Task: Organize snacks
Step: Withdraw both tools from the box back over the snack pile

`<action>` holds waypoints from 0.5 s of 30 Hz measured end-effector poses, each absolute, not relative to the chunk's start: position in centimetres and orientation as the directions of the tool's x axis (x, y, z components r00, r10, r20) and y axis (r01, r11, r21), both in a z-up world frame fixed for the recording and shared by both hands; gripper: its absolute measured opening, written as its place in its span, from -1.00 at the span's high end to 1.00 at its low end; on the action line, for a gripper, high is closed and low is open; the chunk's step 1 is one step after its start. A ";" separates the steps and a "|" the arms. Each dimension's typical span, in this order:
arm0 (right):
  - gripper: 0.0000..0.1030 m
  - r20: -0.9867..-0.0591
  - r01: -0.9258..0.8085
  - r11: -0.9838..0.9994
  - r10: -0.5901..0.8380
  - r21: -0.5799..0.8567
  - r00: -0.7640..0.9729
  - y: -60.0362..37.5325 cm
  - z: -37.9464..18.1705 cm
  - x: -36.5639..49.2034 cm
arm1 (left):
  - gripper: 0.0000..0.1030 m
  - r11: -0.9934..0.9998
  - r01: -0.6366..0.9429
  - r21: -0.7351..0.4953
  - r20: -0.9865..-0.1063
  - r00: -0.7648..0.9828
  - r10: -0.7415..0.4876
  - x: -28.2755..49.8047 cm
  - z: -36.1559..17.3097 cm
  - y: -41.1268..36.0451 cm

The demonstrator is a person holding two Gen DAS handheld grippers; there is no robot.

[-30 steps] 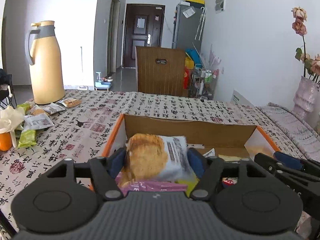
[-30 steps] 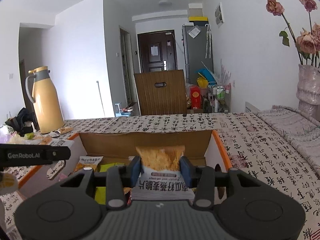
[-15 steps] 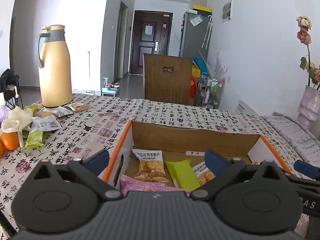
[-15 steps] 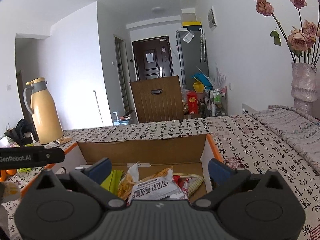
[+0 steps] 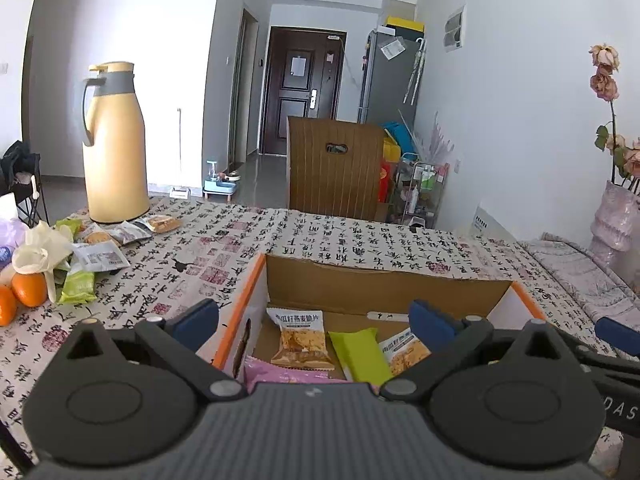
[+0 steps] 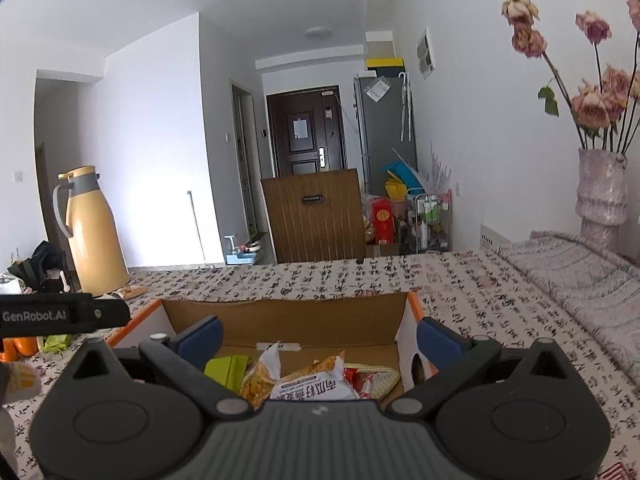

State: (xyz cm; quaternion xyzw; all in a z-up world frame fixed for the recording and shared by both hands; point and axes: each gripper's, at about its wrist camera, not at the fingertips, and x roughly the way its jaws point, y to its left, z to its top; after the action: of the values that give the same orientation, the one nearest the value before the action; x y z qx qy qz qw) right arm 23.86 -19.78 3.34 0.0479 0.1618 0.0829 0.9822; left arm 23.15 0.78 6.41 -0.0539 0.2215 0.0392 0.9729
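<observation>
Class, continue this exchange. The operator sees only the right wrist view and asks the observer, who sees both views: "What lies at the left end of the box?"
Observer: A pink packet lies in the near left corner of the cardboard box.
Operator: Are any snacks out on the table?
Observer: Yes, several loose packets lie in front of the thermos.
Operator: Is the left hand-held gripper carrying one?
Observer: No, the left hand-held gripper is open with nothing held.

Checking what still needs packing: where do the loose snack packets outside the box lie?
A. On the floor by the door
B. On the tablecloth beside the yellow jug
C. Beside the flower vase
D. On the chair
B: the loose packets lie on the tablecloth by the yellow jug, left of the cardboard box.
</observation>
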 end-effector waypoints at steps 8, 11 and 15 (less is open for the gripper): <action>-1.00 -0.301 -0.144 0.984 0.168 0.102 0.939 -20.2 4.5 20.9 | -1.00 0.994 -0.084 -0.072 -0.412 0.910 0.047 20.0 7.6 0.5; -1.00 -0.298 -0.145 0.984 0.168 0.100 0.940 -20.3 4.8 19.5 | -1.00 0.994 -0.084 -0.071 -0.412 0.910 0.048 18.8 7.7 0.8; -1.00 -0.301 -0.150 0.984 0.172 0.095 0.938 -20.3 4.9 17.9 | -1.00 0.994 -0.086 -0.068 -0.416 0.908 0.050 17.3 7.5 1.3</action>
State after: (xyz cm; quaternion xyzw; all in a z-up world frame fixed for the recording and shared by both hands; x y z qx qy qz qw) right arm 17.90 -20.30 4.86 0.0351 0.1561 0.0818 0.9837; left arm 17.31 1.31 7.52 -0.0424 0.2115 0.0348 0.9758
